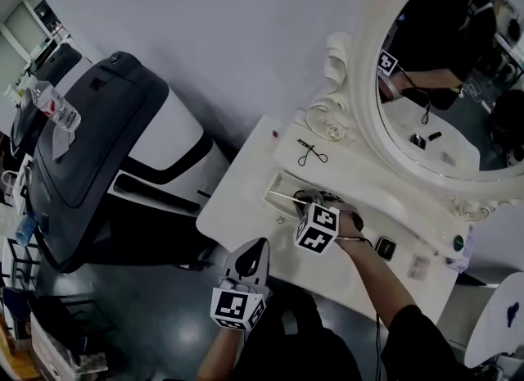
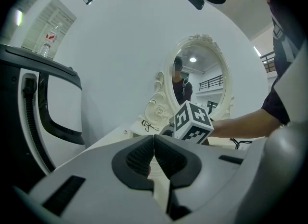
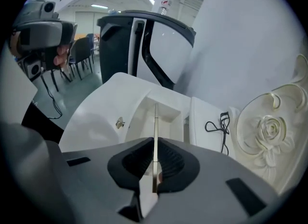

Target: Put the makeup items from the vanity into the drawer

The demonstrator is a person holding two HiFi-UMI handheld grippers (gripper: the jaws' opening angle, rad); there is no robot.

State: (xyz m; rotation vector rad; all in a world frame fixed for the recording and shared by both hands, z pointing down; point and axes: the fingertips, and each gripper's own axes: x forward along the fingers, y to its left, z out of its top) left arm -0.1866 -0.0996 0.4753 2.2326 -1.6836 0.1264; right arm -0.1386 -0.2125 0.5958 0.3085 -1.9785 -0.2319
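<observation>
On the white vanity [image 1: 246,199] a shallow drawer [image 1: 280,183] stands open in the top. My right gripper [image 1: 309,201] is over it, shut on a thin pale makeup stick [image 1: 285,197]. In the right gripper view the stick [image 3: 155,117] runs straight out from between the jaws of the right gripper [image 3: 155,146] into the drawer [image 3: 174,114]. A black eyelash curler [image 1: 312,155] [image 3: 222,126] lies on the vanity top behind the drawer, near the mirror base. My left gripper [image 1: 252,246] [image 2: 154,143] hovers at the vanity's front edge, shut and empty.
An oval mirror [image 1: 442,68] with a carved white frame rises at the back right. A large black and white machine [image 1: 106,142] with a bottle [image 1: 56,109] on top stands to the left. A small dark square item [image 1: 386,248] and a green-topped item [image 1: 458,242] lie on the right.
</observation>
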